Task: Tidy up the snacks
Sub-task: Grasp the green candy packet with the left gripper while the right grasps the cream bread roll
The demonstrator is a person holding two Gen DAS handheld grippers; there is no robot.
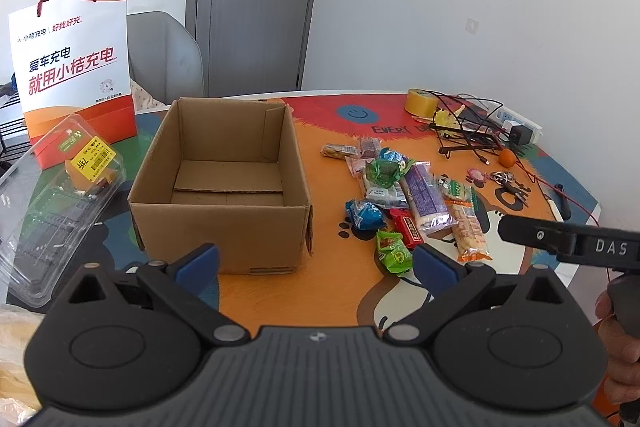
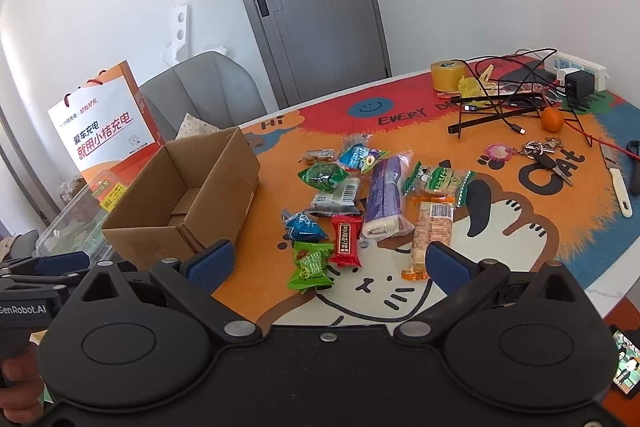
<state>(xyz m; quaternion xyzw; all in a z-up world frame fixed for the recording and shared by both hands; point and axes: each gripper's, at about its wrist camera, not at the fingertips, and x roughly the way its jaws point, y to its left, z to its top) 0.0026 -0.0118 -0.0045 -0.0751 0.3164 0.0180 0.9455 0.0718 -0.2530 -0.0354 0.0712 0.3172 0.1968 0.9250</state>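
Observation:
An open cardboard box (image 1: 224, 187) (image 2: 188, 203) with nothing inside stands on the cartoon table mat (image 1: 328, 291). Right of it lies a scatter of wrapped snacks: a green packet (image 1: 394, 253) (image 2: 310, 265), a red one (image 2: 345, 243), a blue one (image 1: 364, 215) (image 2: 304, 227), a long purple bar (image 2: 384, 199) and an orange-ended bar (image 2: 432, 231). My left gripper (image 1: 316, 267) hovers open in front of the box's near wall. My right gripper (image 2: 328, 267) hangs open just above the green packet, holding nothing.
A white and orange paper bag (image 1: 76, 67) and a clear plastic clamshell (image 1: 56, 203) sit left of the box. At the far right are a tape roll (image 2: 448, 75), cables, a charger (image 2: 578, 83), a tangerine (image 2: 553, 118), keys (image 2: 544, 151) and a knife (image 2: 618, 183). A grey chair (image 2: 200, 95) stands behind.

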